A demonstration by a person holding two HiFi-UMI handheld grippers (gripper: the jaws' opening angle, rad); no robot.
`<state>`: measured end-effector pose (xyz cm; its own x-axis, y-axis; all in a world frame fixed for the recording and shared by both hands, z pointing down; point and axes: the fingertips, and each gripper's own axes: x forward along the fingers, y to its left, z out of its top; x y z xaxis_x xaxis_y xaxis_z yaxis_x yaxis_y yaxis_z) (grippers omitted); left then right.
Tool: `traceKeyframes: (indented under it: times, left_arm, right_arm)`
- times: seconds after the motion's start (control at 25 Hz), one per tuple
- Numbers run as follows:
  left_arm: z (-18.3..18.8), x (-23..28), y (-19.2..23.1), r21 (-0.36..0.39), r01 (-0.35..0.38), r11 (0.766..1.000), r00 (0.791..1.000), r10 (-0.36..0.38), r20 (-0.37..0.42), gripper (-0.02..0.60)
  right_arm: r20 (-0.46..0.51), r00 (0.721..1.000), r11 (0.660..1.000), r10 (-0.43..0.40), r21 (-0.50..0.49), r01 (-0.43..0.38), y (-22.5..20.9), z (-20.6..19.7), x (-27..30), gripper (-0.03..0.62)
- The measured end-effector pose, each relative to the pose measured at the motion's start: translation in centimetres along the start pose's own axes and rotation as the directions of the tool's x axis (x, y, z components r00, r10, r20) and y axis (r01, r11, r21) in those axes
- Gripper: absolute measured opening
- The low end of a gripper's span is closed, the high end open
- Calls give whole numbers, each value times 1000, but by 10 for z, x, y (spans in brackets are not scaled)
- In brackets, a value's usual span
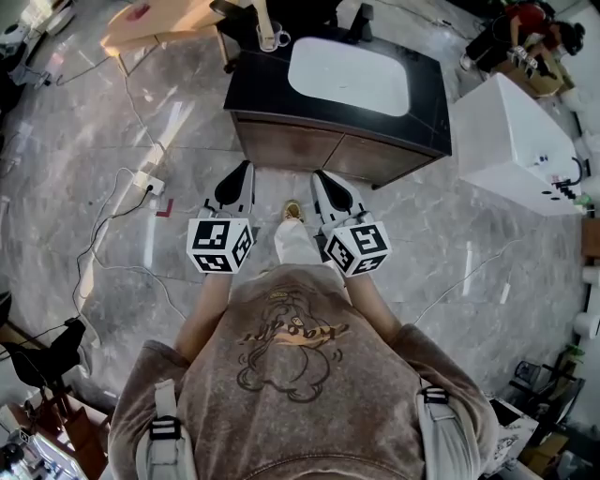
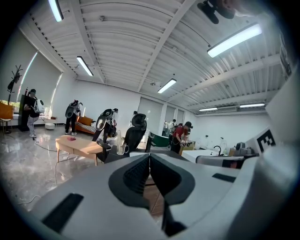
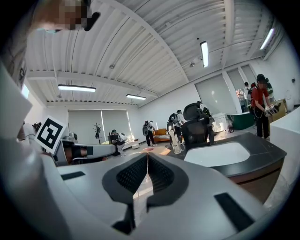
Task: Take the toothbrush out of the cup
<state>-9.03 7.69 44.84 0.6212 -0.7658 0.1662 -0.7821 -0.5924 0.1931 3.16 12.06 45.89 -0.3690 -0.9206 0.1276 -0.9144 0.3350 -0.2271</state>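
Head view, floor: grey glossy stone floor (image 1: 94,141) with thin cables (image 1: 112,225) trailing left of the dark table.
Head view, dark table: a dark table (image 1: 262,80) with wood fronts and a white oval basin (image 1: 352,75) sunk in its top.
Head view, surroundings: a pale wooden table (image 1: 164,23) lies beyond the dark table's left end, and a white block (image 1: 516,141) stands off its right end.
Head view, cup: a white cup (image 1: 272,39) stands on the dark table's far left corner, left of the basin.
Head view, toothbrush: a thin pale toothbrush (image 1: 264,21) stands up out of the cup.
Head view, claws: the left claw (image 1: 244,169) and right claw (image 1: 319,173) are side by side just short of the dark table's near edge and well apart from the cup.
Left gripper view, claw: the left claw (image 2: 149,161) has its ribbed pads pressed together with nothing between them.
Left gripper view, cup: the cup (image 2: 123,149) shows its handle, with the toothbrush (image 2: 119,138) upright in it, at the dark table's left end.
Left gripper view, room: a ribbed white ceiling (image 2: 140,56) with strip lights, people standing behind the dark table, and a black chair (image 2: 136,133) behind it.
Right gripper view, claw: the right claw (image 3: 147,161) is fully closed and empty.
Right gripper view, basin: the basin (image 3: 215,153) fills the dark table (image 3: 265,152) at the right; I cannot pick out the cup for certain here.
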Motion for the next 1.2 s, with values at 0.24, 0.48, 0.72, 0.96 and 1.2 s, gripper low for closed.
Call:
traceKeyframes:
  times: [0.24,0.48,0.72,0.96,1.2]
  left_arm:
    - [15,45,20,-13,3,1000,1000,-2,7,17]
    - [27,96,43,-18,-20,1000,1000,20,-7,17]
    - [50,145,54,-9,-39,999,999,39,9,17]
    - [72,191,66,-9,-60,998,997,60,38,17]
    - [82,210,87,-6,-97,995,995,97,38,17]
  right_arm:
    - [-6,1000,1000,14,-6,-14,-28,19,45,18]
    - [-16,999,999,40,-4,-40,-61,36,96,18]
    - [-8,998,998,62,-19,-62,-99,62,135,18]
    - [-11,997,997,78,-25,-79,-137,80,168,18]
    - [-14,996,995,94,-19,-94,-149,87,194,18]
